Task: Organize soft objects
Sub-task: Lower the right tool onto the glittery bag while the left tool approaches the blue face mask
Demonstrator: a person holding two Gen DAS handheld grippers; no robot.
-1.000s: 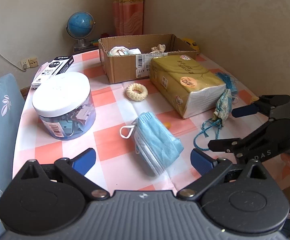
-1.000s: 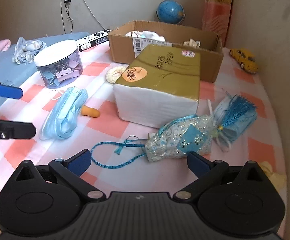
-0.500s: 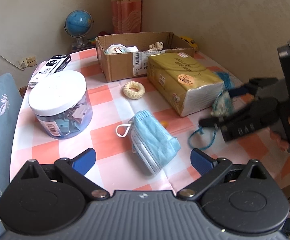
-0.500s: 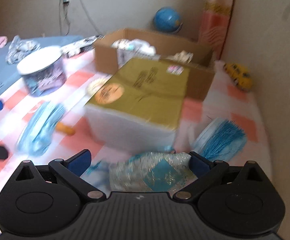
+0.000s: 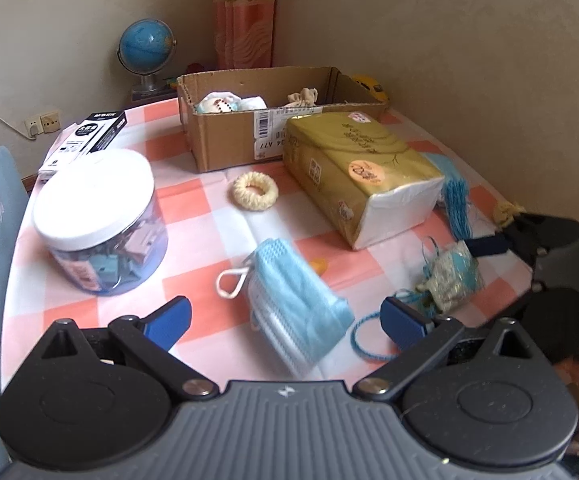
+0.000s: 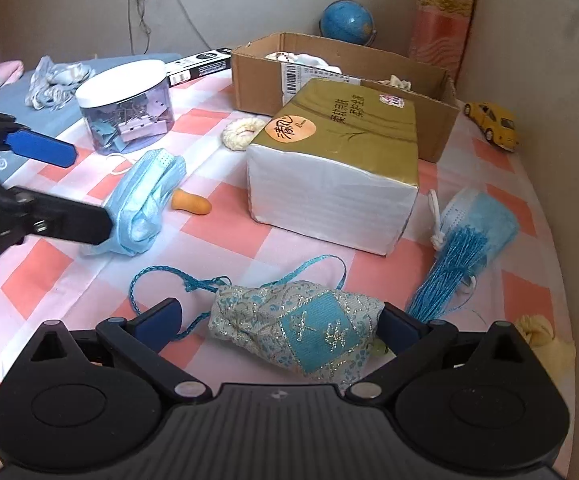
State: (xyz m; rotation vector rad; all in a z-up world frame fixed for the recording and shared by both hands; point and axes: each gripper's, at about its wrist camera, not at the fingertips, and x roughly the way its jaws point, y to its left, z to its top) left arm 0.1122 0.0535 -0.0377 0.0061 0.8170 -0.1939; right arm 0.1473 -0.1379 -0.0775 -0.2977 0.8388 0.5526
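Right gripper (image 6: 279, 320) has dropped in, wide open around the pouch (image 6: 301, 326) at the table's near edge. Left gripper (image 5: 285, 316) hovers open, empty, over the mask (image 5: 293, 304). Close mid-body, clear of the cord (image 6: 161, 276).

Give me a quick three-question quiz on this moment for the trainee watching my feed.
1. True or false: the right tool is open, with the embroidered sachet pouch between its fingers.
2. Which item lies between the left tool's fingers? A) crocheted ring B) blue face mask C) binder clip jar
3. Fill in: the tissue pack sits directly in front of the ____.

Key:
1. True.
2. B.
3. cardboard box.
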